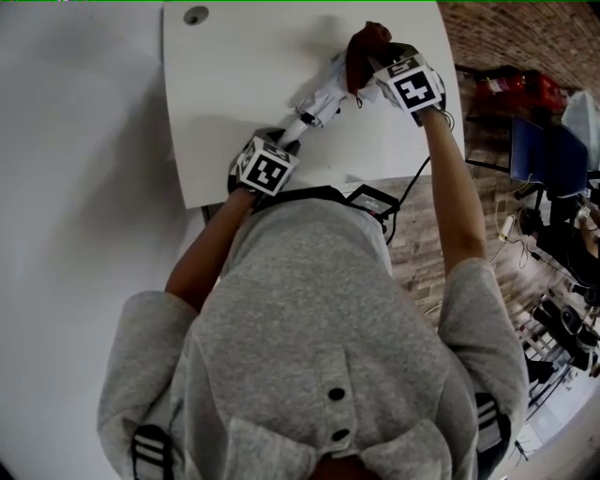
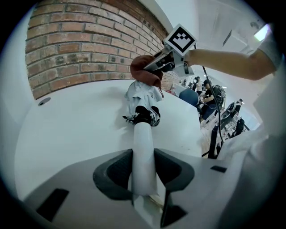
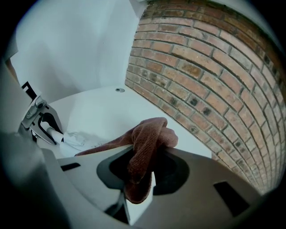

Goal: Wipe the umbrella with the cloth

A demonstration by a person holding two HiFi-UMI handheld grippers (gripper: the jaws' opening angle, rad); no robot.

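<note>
A folded white umbrella [image 1: 323, 94] lies slanted on the white table [image 1: 225, 112]. Its white handle [image 2: 144, 152] runs between the jaws of my left gripper [image 2: 144, 172], which is shut on it; the bunched canopy [image 2: 142, 96] lies beyond, past a black collar. In the head view the left gripper [image 1: 274, 155] holds the umbrella's near end. My right gripper [image 1: 375, 67] is shut on a reddish-brown cloth [image 3: 145, 147], which hangs out of the jaws and rests on the far end of the canopy [image 3: 78, 139]. The cloth [image 1: 364, 52] also shows as a bunched lump in the head view.
A brick wall [image 3: 210, 76] stands close along the table's right side. A round hole [image 1: 196, 15] sits near the table's far left corner. Chairs, cables and gear [image 1: 553, 187] crowd the floor at right. The person's grey hoodie fills the lower head view.
</note>
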